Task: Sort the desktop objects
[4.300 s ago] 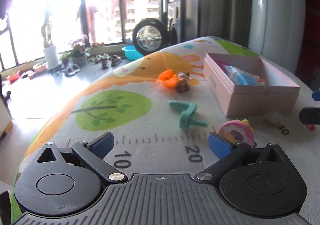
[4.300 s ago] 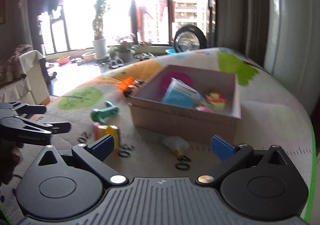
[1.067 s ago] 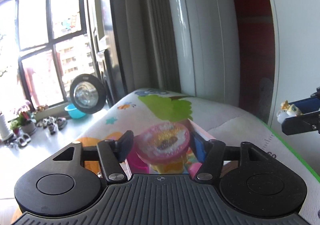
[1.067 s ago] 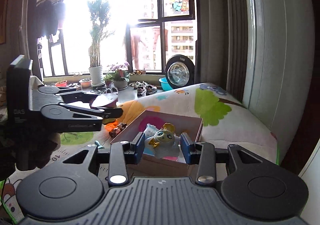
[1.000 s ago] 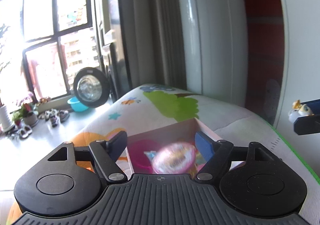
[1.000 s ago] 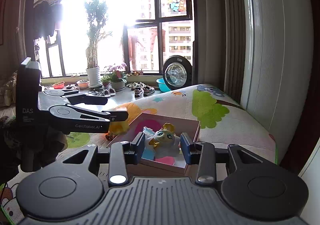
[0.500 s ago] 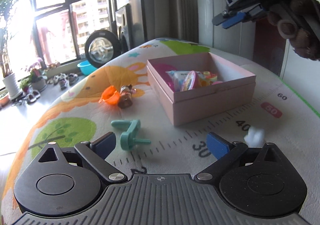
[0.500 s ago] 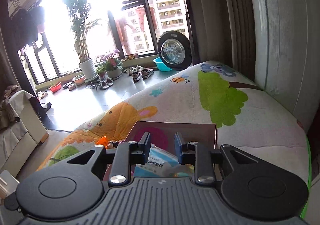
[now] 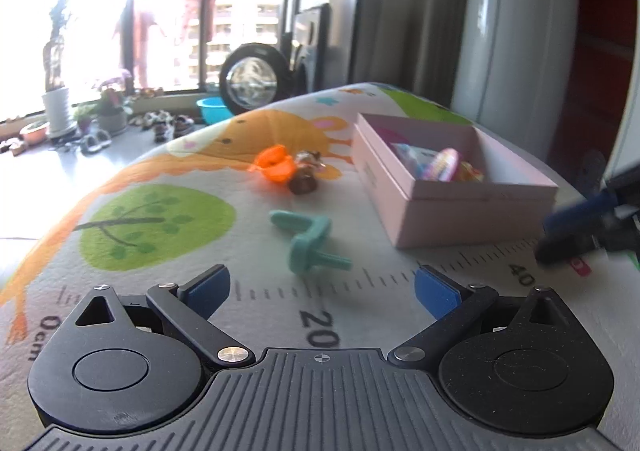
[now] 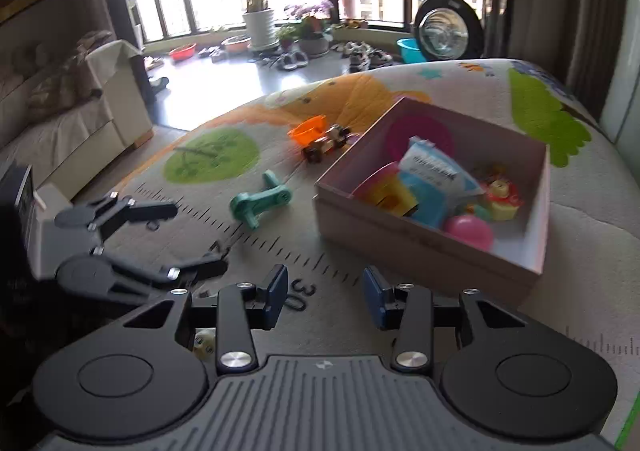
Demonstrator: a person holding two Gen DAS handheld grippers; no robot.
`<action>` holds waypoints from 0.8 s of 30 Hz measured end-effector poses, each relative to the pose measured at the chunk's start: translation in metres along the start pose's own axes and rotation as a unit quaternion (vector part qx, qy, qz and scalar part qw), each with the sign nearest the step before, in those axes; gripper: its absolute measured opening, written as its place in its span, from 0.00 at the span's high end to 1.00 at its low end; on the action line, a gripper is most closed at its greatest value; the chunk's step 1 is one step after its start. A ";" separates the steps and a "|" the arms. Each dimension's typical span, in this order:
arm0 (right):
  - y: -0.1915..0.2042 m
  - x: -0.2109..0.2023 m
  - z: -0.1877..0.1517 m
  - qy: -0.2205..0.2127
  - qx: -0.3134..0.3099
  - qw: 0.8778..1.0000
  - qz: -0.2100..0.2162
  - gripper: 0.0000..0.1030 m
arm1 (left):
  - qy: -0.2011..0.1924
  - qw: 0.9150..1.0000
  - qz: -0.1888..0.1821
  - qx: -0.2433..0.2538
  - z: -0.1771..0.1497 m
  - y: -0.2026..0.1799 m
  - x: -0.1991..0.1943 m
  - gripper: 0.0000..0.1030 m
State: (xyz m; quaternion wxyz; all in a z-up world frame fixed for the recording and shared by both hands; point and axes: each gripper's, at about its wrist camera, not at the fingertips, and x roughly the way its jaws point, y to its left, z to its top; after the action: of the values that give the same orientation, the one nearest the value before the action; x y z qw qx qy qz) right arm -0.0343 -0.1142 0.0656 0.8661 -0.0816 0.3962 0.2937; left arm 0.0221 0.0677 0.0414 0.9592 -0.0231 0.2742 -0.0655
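Left hand-held gripper (image 9: pixel 322 287) spread wide, empty — right hand-held gripper (image 10: pixel 324 297) just opening, nothing between; teal toy (image 9: pixel 308 237) beside pink box (image 9: pixel 460 207)

A home living room: sofa (image 10: pixel 60 107), potted plants (image 10: pixel 260 11), shoes by the window (image 10: pixel 360 51), children's play mat (image 9: pixel 160 219).

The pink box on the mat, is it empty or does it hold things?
Holds things: the open pink box contains a blue packet and a pink ball.
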 end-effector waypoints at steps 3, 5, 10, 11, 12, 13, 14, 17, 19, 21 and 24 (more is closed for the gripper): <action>0.037 0.014 -0.016 0.018 -0.057 0.997 0.041 0.57 | -0.004 0.999 0.032 -0.021 0.006 0.015 -0.006 0.01; 0.055 0.024 -0.023 0.025 -0.090 0.995 0.045 0.55 | -0.001 0.999 0.039 -0.029 0.007 0.021 -0.011 0.01; 0.070 0.037 -0.034 0.037 -0.129 0.990 0.037 0.56 | 0.007 0.999 0.034 -0.031 0.002 0.025 -0.017 0.00; 0.071 0.036 -0.035 0.040 -0.134 0.990 0.035 0.62 | 0.009 0.999 0.032 -0.032 0.002 0.025 -0.016 0.00; 0.072 0.034 -0.036 0.039 -0.138 0.989 0.030 0.65 | 0.010 0.999 0.031 -0.034 0.001 0.025 -0.015 0.00; 0.070 0.030 -0.035 0.035 -0.137 0.990 0.024 0.65 | 0.012 0.999 0.029 -0.035 0.001 0.024 -0.014 0.00; 0.069 0.024 -0.034 0.030 -0.134 0.990 0.022 0.65 | 0.014 0.999 0.027 -0.036 0.001 0.024 -0.013 0.00; 0.050 -0.002 -0.019 -0.001 -0.110 0.994 0.011 0.65 | 0.018 0.999 0.019 -0.035 -0.001 0.022 -0.011 0.00; 0.028 -0.023 0.001 -0.038 -0.088 0.995 -0.026 0.65 | 0.019 0.999 0.017 -0.034 -0.002 0.020 -0.012 0.00; 0.001 -0.036 0.024 -0.070 -0.060 0.993 -0.078 0.65 | 0.021 0.999 0.014 -0.034 -0.002 0.018 -0.010 0.00; -0.040 -0.035 0.058 -0.104 -0.024 0.985 -0.136 0.65 | 0.027 0.999 0.007 -0.032 -0.004 0.013 -0.007 0.00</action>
State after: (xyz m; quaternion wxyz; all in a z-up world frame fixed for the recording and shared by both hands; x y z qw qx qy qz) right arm 0.0073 -0.1408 0.1265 0.9321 -0.1250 0.2822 0.1894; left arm 0.0159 0.0816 0.0406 0.9506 -0.0505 0.3022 -0.0506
